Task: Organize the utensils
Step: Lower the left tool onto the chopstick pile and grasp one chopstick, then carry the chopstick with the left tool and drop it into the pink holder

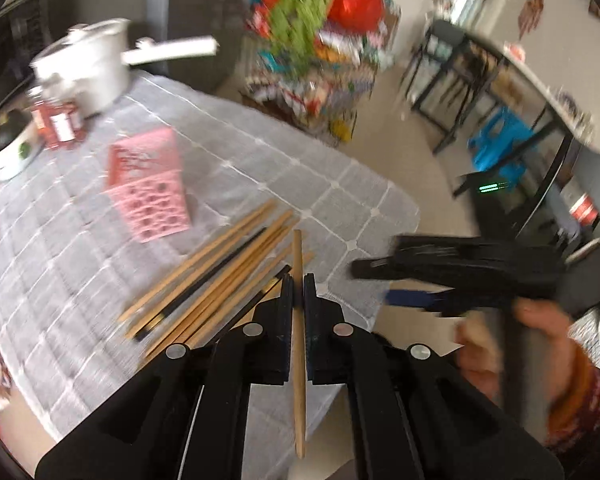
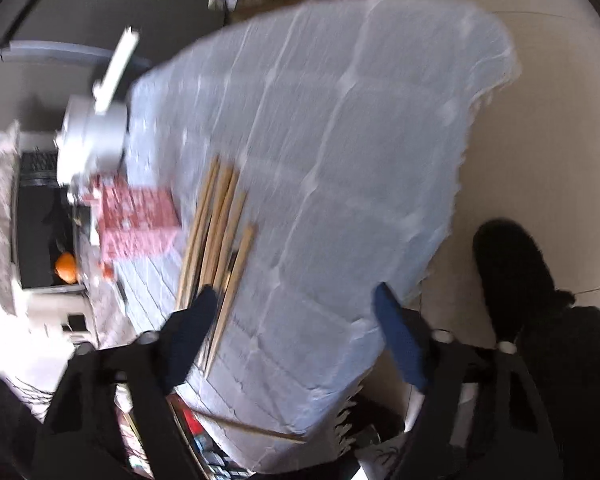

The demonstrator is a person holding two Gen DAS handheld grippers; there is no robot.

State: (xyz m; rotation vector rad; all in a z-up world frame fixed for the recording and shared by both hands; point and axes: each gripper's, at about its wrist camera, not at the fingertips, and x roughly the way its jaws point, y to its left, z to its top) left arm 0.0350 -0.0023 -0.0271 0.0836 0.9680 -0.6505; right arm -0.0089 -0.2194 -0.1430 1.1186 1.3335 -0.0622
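The left gripper [image 1: 299,280] is closed narrowly on a single pale wooden chopstick [image 1: 299,344], which runs straight down between its two black fingers and sticks out past the tips toward twelve o'clock in the left wrist view; it is lifted clear of the loose pile of wooden and black-tipped chopsticks [image 1: 216,276] lying on the grey quilted tablecloth [image 1: 80,320] at about ten o'clock from the fingertips; the pink perforated plastic utensil holder [image 1: 148,184] sits beyond the pile, near eleven o'clock, apparently tipped on its side, though blur makes its pose uncertain; a white lidded saucepan with a long handle [image 1: 88,64] stands further back in the same direction.

The right gripper [image 2: 296,300] hangs with its blue-padded fingers spread wide and nothing between them, over the near edge of the cloth; in its own view the chopstick pile lies at about eleven o'clock and the pink holder just beside it at ten o'clock; both views are smeared by motion.

I judge the step in hand to be carrying one picked chopstick to the holder, with most of the pile not yet sorted; the next move calls for swinging the left gripper toward eleven o'clock, lining the stick with the holder's opening, and perhaps using the free right gripper to steady or right the holder first; a thin stick pinched mid-length could pivot in the grip.
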